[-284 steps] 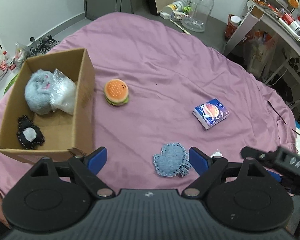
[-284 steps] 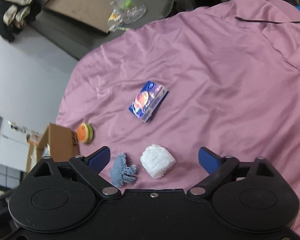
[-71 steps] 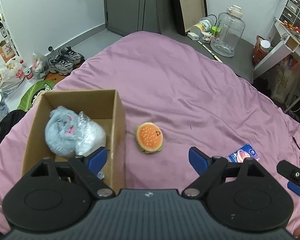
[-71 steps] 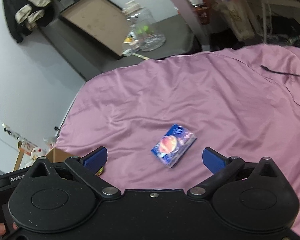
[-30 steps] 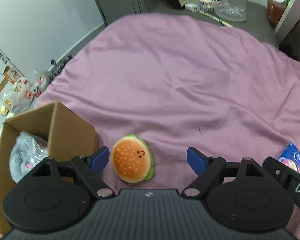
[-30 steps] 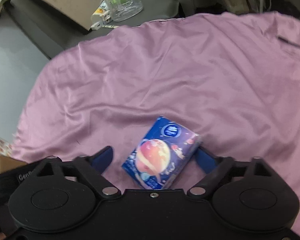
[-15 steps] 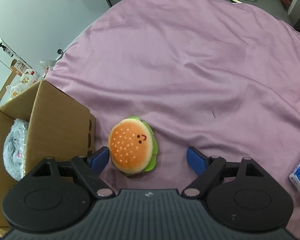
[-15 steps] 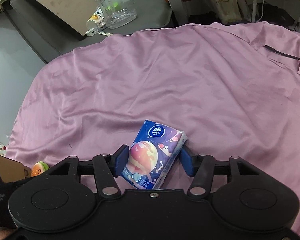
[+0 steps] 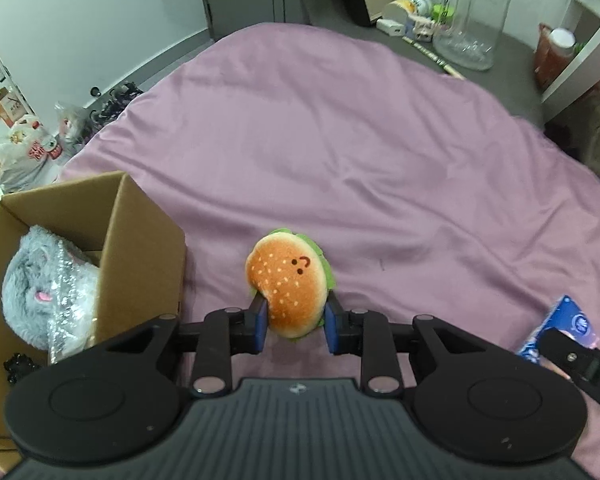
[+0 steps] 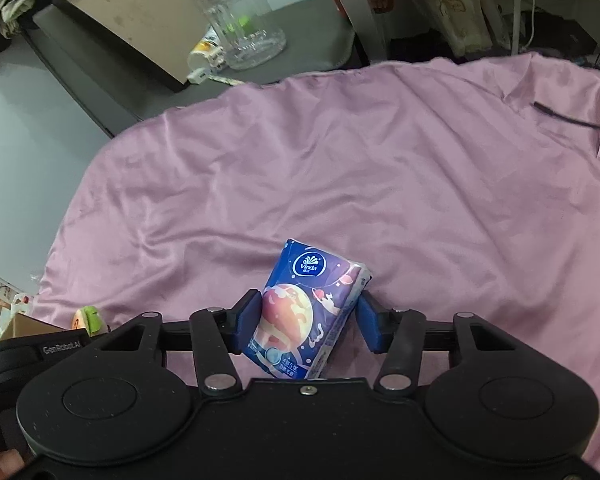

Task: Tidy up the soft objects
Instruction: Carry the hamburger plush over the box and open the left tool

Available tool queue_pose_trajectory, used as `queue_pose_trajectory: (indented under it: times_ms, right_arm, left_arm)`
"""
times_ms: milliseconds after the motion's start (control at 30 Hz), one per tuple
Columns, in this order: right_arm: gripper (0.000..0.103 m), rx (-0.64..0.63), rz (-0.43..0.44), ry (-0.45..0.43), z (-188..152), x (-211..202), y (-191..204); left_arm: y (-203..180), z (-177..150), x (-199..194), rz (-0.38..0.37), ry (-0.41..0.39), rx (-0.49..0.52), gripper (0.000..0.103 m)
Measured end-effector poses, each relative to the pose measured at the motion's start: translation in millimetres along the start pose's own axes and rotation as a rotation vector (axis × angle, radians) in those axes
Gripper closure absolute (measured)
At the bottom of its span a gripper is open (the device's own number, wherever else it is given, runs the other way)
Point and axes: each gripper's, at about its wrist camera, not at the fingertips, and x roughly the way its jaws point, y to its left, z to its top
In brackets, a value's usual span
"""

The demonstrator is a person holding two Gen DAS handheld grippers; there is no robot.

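Note:
My left gripper (image 9: 294,326) is shut on a plush hamburger (image 9: 288,282) and holds it above the purple bedsheet (image 9: 360,152). An open cardboard box (image 9: 140,240) stands just to its left, with a grey plush toy (image 9: 32,280) and a clear plastic bag (image 9: 70,292) inside. My right gripper (image 10: 308,326) is shut on a blue tissue pack (image 10: 308,304), which also shows at the right edge of the left wrist view (image 9: 572,320). In the right wrist view the hamburger (image 10: 86,318) and the box (image 10: 16,328) show at the far left.
A large clear jug (image 9: 472,20) and small bottles stand on the floor beyond the bed. Plastic bags (image 9: 28,152) and shoes lie on the floor to the left. A black cable (image 10: 572,118) lies on the sheet at the far right.
Both grippers have closed: the left onto the plush hamburger, the right tighter onto the tissue pack. Both objects look lifted off the sheet.

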Motion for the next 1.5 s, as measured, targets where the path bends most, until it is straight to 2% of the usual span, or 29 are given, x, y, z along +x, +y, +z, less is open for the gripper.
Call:
queue_pose_trajectory:
  times_ms: [300,767,1167,1500]
  right_arm:
    - [0.054,-0.053,0.045,-0.042,0.2,-32.0,20.0]
    - [0.054,-0.144,0.115,-0.062,-14.7,-64.8,68.9]
    - [0.055,-0.222,0.141,-0.098,-31.8,-93.0,111.4]
    - [0.056,-0.279,0.162,-0.125,-46.2,-117.3,138.8]
  left_arm:
    - [31.0,1.7,-40.8,-0.088,-0.045,-0.028,0.076]
    - [103.7,1.2,-89.9,-0.089,-0.096,-0.091,0.076]
    - [153.8,-15.1,-103.4,-0.088,-0.094,-0.132,0.075]
    - [184.5,-34.6,-102.5,-0.112,-0.057,-0.167,0.075]
